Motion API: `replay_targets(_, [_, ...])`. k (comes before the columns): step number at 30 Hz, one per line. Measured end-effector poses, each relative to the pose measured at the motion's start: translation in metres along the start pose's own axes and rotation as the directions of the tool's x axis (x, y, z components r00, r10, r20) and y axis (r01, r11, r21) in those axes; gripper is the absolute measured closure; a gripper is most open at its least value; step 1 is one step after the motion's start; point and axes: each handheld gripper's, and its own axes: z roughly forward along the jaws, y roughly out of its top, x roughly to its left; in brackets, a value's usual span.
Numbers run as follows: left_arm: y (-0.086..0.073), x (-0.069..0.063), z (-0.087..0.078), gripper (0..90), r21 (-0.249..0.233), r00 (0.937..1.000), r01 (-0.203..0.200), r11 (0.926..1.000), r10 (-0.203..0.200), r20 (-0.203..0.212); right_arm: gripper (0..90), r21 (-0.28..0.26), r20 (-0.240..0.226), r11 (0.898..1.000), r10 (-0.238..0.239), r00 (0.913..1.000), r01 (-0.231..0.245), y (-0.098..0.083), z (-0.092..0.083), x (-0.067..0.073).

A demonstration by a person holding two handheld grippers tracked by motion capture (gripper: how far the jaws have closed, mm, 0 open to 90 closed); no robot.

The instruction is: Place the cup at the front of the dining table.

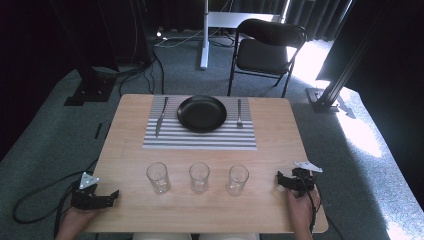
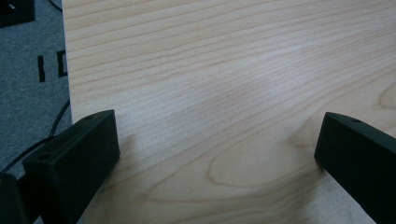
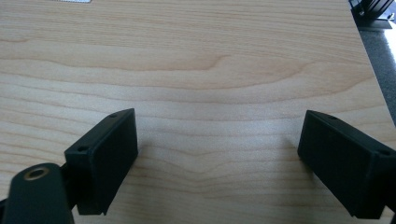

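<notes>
Fingers of left gripper (image 2: 217,158) and right gripper (image 3: 217,161) apart, over bare table (image 1: 125,150).

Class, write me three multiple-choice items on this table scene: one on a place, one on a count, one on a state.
1. Where does the knife lie?
A. left of the plate
B. right of the plate
C. on the plate

2. How many glasses stand in the row?
A. two
B. three
C. four

3. How are the jaws of the left gripper?
A. shut on a glass
B. shut on nothing
C. open, over bare table

Answers:
1 A: the knife lies on the striped mat, left of the plate.
2 B: left glass, middle glass, right glass.
3 C: the jaws stand wide apart with wood between them.
</notes>
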Motion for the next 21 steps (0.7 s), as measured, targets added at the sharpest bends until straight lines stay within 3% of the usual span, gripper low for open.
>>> replay_targets(2, [-0.0004, 0.0, -0.0011, 0.3, 0.008, 1.0, 0.002, 1.0, -0.002, -0.003, 11.5, 0.0, 0.0, 1.0, 0.0, 1.0, 0.0, 0.0, 0.0, 0.0])
replay_targets(5, [0.0036, -0.001, -0.0037, 0.3, 0.067, 0.9999, 0.009, 0.9977, -0.009, -0.009, 11.5, 0.0, 0.0, 1.0, 0.0, 1.0, 0.0, 0.0, 0.0, 0.0])
replay_targets(15, [-0.0031, 0.0019, -0.0054, 0.4, 0.024, 0.9994, -0.026, 0.9994, 0.026, 0.023, 11.5, 0.0, 0.0, 1.0, 0.0, 1.0, 0.0, 0.0, 0.0, 0.0])
replay_targets(21, [-0.0028, 0.0009, -0.0063, 1.4, 0.024, 0.9968, -0.059, 0.998, 0.058, 0.055, 11.5, 0.0, 0.0, 1.0, 0.001, 1.0, -0.001, 0.0, 0.0, 0.0])
